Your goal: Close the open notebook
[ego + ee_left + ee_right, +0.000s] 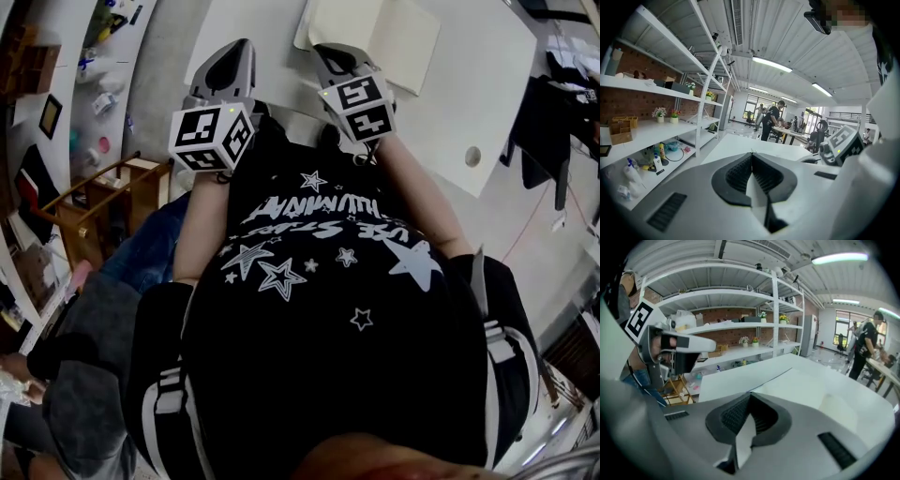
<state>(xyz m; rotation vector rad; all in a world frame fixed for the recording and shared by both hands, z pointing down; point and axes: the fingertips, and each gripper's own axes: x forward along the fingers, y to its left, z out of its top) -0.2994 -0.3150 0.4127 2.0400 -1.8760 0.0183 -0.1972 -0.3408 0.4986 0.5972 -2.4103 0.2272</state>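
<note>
The white worktop (506, 84) spreads ahead of me. The open notebook (398, 33) lies on it at about 12 o'clock from my chest, with its spine running roughly 12 to 6 and its two leaves spread toward 9 and 3. My right claw (749, 394) is the nearer one. It sits at the notebook's 7 o'clock corner with its jaws together, and the edge of the left leaf runs straight into the tips, so I judge the leaf pinched there. From that claw the rest of the book lies toward 1 o'clock, so the closing swing must carry the leaf over the spine toward 3 o'clock. My left claw (751, 153) hangs at the right claw's 9 o'clock over bare worktop, jaws together on nothing, well apart from the notebook.
</note>
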